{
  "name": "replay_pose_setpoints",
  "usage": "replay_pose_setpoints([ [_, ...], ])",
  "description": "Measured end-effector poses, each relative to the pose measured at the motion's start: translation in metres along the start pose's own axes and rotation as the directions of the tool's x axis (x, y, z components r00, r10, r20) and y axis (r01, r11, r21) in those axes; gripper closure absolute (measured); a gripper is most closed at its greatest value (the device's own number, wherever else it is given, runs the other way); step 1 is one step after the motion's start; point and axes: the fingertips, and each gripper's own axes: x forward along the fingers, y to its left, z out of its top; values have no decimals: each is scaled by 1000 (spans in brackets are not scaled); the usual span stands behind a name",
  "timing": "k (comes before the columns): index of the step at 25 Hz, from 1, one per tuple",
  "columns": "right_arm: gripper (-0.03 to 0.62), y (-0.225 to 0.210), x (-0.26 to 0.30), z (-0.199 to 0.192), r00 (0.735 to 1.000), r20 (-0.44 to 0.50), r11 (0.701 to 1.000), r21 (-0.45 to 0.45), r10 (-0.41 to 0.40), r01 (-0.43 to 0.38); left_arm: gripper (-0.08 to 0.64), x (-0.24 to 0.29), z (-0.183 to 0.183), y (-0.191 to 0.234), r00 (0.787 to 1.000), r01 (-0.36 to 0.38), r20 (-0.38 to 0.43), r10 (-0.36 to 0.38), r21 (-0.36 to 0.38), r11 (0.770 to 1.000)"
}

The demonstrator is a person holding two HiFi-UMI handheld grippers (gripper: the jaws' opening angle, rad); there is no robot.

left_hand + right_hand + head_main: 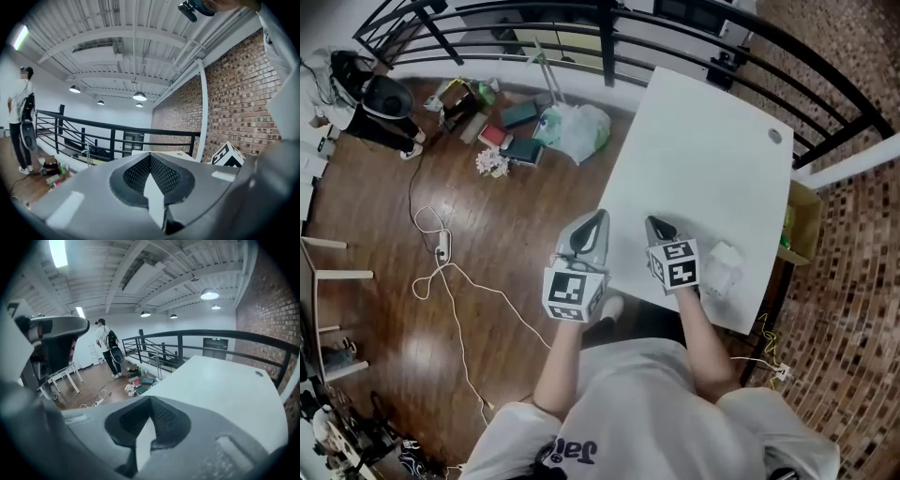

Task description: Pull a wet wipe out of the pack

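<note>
The wet wipe pack (722, 269), a small white packet, lies near the front right corner of the white table (703, 150). My right gripper (652, 222) hovers just left of it over the table, jaws shut and empty. Over the table's left edge, my left gripper (600, 216) points the same way, also shut with nothing in it. In the left gripper view the jaws (150, 155) meet at the tip, and the right gripper's marker cube (228, 154) shows beside them. The right gripper view shows its closed jaws (150, 399) above the table top (225, 380). Neither gripper view shows the pack.
A black railing (609, 47) runs behind the table. On the wooden floor to the left lie bags and books (534, 131) and a white cable (441, 272). A person (380, 103) stands far left. A cardboard box (802, 220) sits right of the table.
</note>
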Motion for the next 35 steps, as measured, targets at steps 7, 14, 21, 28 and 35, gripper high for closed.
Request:
replay_pose_setpoints([
  [7, 600, 7, 29, -64, 995, -93, 997, 57, -43, 49, 545, -21, -44, 7, 998, -13, -57, 12, -23, 1000],
  [14, 494, 24, 3, -57, 997, -14, 989, 124, -78, 80, 545, -47, -52, 4, 995, 70, -64, -73, -39, 997],
  [21, 600, 52, -125, -6, 948, 217, 970, 126, -233, 209, 545, -60, -22, -46, 963, 268, -14, -268, 14, 963],
  [28, 600, 64, -263, 21, 822, 422, 921, 115, -383, 371, 545, -80, 8, -134, 901, 425, 58, -429, 79, 902],
  [35, 600, 87, -399, -22, 723, 517, 888, 241, -458, 391, 545, -163, 22, -244, 845, 507, 108, -524, 148, 849],
])
